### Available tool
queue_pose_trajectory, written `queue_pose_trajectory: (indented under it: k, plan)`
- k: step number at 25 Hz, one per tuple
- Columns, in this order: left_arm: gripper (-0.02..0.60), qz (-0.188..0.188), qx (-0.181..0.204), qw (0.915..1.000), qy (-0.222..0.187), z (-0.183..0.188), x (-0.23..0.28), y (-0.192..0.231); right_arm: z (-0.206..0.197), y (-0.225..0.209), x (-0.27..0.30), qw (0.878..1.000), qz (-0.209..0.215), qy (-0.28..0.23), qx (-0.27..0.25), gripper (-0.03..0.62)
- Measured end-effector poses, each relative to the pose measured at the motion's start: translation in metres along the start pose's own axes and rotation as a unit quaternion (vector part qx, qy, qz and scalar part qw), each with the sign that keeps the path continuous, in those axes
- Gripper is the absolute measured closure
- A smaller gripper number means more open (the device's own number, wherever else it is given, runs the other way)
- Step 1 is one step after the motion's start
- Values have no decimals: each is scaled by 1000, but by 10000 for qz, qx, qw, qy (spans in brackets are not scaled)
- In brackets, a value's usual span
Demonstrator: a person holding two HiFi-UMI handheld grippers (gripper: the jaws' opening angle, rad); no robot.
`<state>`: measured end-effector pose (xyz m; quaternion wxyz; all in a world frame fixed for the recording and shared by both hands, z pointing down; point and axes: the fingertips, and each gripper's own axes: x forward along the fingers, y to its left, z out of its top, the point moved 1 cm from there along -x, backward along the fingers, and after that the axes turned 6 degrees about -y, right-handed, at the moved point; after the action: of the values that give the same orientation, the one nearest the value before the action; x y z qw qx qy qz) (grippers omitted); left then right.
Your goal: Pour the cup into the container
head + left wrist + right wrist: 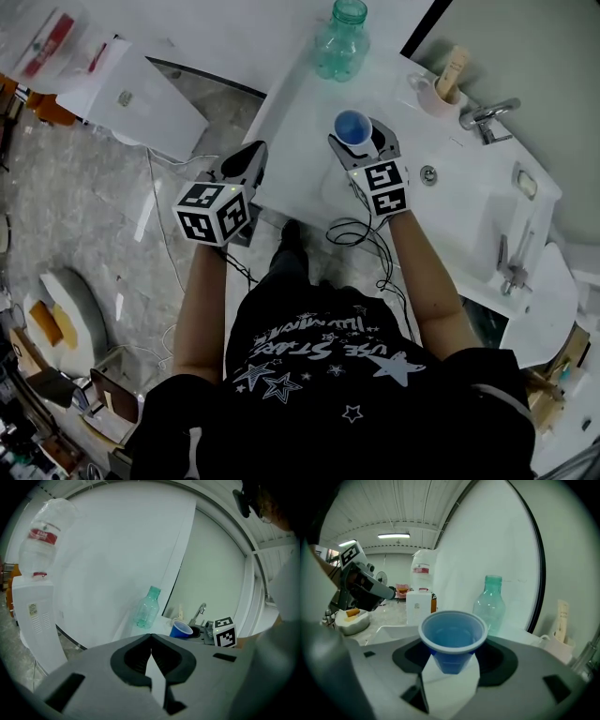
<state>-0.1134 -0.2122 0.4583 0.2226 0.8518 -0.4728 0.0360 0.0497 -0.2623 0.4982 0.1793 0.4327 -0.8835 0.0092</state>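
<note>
A blue plastic cup (352, 127) stands upright between the jaws of my right gripper (361, 141), which is shut on it over the white counter (450, 202). In the right gripper view the cup (453, 639) fills the centre, and I cannot tell what it holds. The container, a clear green-tinted bottle (341, 37) with no cap, stands just beyond the cup at the counter's far edge; it also shows as the bottle (489, 604) and the bottle (146, 607). My left gripper (249, 159) is shut on nothing at the counter's left edge, left of the cup (181, 629).
A faucet (486, 114) and a pale mug (439, 94) holding a tube stand at the counter's right. A black cable (361, 230) hangs off the near edge. A water dispenser (35, 606) stands on the floor to the left.
</note>
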Motion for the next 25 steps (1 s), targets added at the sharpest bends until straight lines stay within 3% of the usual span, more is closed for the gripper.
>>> queue_pose_trajectory:
  k: [14,25]
  plan:
    - [571,-79,-127,9995,290,-41,3,-1,-35,26,26,9990,341,9,291,301]
    - [571,40,-181,9994,298,-44,-1,13,-49,34,39,9988,386,159,248,299]
